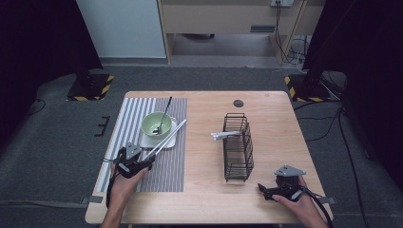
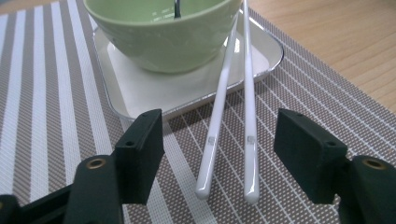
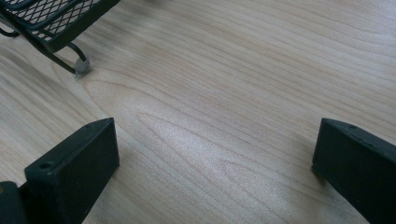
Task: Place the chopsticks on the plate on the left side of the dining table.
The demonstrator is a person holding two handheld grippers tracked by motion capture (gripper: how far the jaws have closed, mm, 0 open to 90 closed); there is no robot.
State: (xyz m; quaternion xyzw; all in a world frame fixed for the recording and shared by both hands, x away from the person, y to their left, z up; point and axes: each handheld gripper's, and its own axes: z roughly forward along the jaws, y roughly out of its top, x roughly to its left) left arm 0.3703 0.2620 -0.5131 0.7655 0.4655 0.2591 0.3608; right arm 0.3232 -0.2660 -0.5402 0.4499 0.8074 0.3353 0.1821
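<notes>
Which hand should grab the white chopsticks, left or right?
Probably the left. The left gripper is open with the chopsticks lying between its jaws on the striped mat. The right gripper sits far off, beyond the wire basket.

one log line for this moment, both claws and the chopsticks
left claw: open, astride chopsticks | chopsticks: tips on plate beside green bowl, handles on striped mat | right claw: open over bare table

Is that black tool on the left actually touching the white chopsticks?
Apart. In the left gripper view the left tool stands open, with striped mat showing between each jaw and the chopsticks lying between them.
</notes>
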